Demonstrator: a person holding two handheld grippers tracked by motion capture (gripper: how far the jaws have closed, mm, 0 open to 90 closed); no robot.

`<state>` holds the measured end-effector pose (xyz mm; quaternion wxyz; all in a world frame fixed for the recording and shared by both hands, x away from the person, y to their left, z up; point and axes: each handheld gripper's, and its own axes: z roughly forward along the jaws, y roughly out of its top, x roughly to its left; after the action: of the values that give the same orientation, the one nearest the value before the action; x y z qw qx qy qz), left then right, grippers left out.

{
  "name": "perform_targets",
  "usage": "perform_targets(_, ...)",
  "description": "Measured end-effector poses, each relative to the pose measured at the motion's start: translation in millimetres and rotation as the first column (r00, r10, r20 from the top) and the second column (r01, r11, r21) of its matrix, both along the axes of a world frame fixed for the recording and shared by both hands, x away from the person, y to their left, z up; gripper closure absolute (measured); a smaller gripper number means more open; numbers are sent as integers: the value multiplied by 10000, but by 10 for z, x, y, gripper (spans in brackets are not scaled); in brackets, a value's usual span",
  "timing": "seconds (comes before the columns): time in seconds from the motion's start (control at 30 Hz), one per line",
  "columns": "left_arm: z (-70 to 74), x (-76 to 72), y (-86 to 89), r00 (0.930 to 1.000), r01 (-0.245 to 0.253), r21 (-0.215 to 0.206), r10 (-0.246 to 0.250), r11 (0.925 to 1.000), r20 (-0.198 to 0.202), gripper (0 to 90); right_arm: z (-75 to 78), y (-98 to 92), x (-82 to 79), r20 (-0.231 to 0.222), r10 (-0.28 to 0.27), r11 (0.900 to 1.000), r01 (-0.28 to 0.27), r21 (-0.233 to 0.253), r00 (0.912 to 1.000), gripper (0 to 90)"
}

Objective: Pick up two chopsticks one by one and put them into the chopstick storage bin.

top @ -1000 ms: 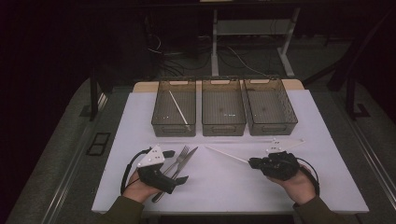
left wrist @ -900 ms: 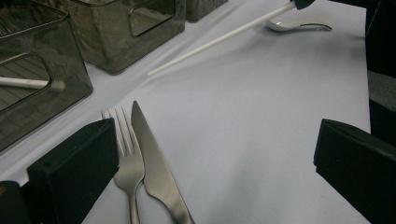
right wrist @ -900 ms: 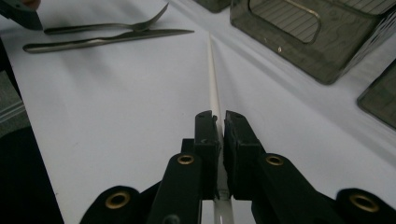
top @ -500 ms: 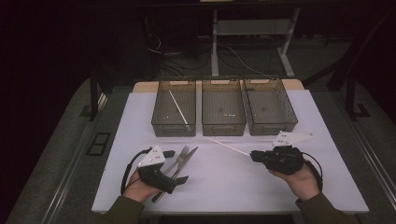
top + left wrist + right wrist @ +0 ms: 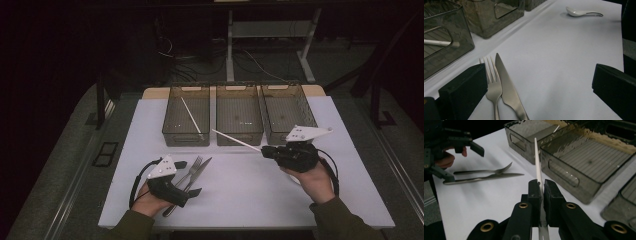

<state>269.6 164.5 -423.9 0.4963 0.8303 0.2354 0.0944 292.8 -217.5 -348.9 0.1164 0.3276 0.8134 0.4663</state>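
My right gripper (image 5: 265,151) is shut on a white chopstick (image 5: 235,140), held off the table with its tip pointing at the front of the middle bin (image 5: 239,132). In the right gripper view the chopstick (image 5: 537,157) runs out from between the shut jaws of the right gripper (image 5: 542,192). A second white chopstick (image 5: 190,114) lies in the left bin (image 5: 172,117). My left gripper (image 5: 189,177) stands open over a fork (image 5: 194,165) and knife (image 5: 201,168) lying side by side. The fork (image 5: 491,82) and knife (image 5: 506,85) sit close to one jaw of the left gripper (image 5: 539,85).
A third bin (image 5: 287,107) stands at the back right on the white table mat (image 5: 240,195). A white spoon (image 5: 579,12) lies farther along the mat in the left gripper view. Dark floor, cables and table legs lie beyond the bins.
My right gripper has risen and moved toward the bins with the chopstick, whose tip now reaches the middle bin's front. The left gripper has stayed put.
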Motion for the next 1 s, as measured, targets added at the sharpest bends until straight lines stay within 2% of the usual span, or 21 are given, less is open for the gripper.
perform_targets(0.3, 3, -8, 1, 10000, -15, -70, 15, 10000, 33, 0, 73, 232, 212, 193, -241, 9997, 240, 51, 9995, 842)
perform_targets(1.0, 9, -12, -5, 10000, 12, -178, -13, 9998, -27, 0, 198, 774, 847, 82, -841, 9962, 842, -227, 9964, 842)
